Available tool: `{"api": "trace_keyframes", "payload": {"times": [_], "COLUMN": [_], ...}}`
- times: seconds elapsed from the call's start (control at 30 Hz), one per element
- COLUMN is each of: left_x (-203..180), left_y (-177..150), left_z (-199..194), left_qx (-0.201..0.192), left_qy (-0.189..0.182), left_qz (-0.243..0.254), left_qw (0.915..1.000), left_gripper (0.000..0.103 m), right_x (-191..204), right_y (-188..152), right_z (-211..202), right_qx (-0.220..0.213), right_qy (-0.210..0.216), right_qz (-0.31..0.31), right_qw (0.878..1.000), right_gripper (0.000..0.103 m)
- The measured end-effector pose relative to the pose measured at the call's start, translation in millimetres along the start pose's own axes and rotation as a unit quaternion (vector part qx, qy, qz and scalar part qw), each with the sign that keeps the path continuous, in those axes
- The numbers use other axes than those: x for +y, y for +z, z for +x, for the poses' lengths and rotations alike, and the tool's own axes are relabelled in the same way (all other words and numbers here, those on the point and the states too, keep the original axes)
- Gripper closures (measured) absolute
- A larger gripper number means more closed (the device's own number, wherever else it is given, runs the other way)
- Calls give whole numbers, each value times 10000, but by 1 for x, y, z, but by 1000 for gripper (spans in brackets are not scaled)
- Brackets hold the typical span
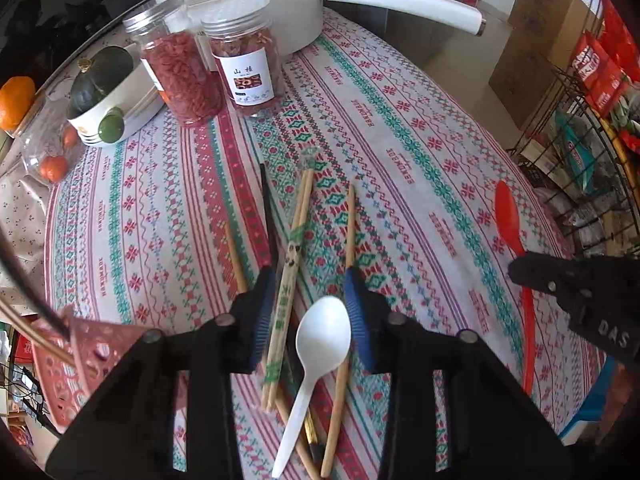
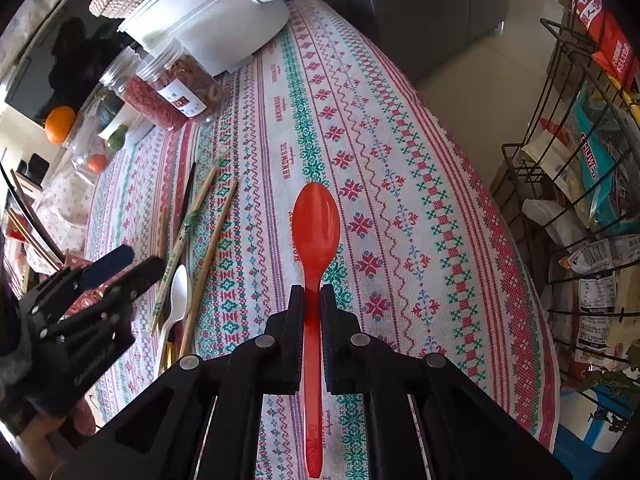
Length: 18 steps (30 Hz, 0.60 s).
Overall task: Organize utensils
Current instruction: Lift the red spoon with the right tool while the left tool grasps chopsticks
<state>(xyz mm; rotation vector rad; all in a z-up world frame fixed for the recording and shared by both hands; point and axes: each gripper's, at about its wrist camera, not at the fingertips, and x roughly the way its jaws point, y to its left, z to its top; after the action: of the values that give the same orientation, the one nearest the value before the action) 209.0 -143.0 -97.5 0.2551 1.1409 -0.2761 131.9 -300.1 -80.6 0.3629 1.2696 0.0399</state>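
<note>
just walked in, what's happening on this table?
Someone is sorting utensils with two handheld grippers. The right gripper is shut on the handle of a red spoon. The left gripper is open above a white spoon and loose chopsticks lying on the patterned tablecloth; it grips nothing. Jars and a white pot stand at the far end.

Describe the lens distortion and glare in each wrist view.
Left wrist view: strong fisheye bends the patterned tablecloth edge; dark vignette corners; white plastic spoon sharp. Right wrist view: same curvature; daylight sheen on red plastic spoon; bright floor beyond.
</note>
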Motion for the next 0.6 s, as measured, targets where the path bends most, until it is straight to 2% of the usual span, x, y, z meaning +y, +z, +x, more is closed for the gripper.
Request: {"api": "trace_keyframes", "payload": {"times": [0.07, 0.3, 0.47, 0.6], "left_x": [1, 3, 4, -1], "left_y": [9, 25, 32, 32], "left_z": [15, 52, 58, 58], "left_qx": [77, 336, 490, 504], "left_qy": [55, 271, 349, 411], "left_qz": [-28, 7, -57, 60], "left_qw": [10000, 9991, 9982, 9979], "left_gripper": [85, 86, 86, 93], "right_x": [-3, -10, -11, -9], "right_y": [2, 8, 11, 11], "right_z": [1, 3, 4, 6], "right_qx": [4, 17, 14, 29], "right_qy": [34, 76, 65, 19], "right_qz": [1, -22, -13, -25], "right_qw": [10000, 10000, 10000, 10000], "right_gripper": [96, 96, 96, 96]}}
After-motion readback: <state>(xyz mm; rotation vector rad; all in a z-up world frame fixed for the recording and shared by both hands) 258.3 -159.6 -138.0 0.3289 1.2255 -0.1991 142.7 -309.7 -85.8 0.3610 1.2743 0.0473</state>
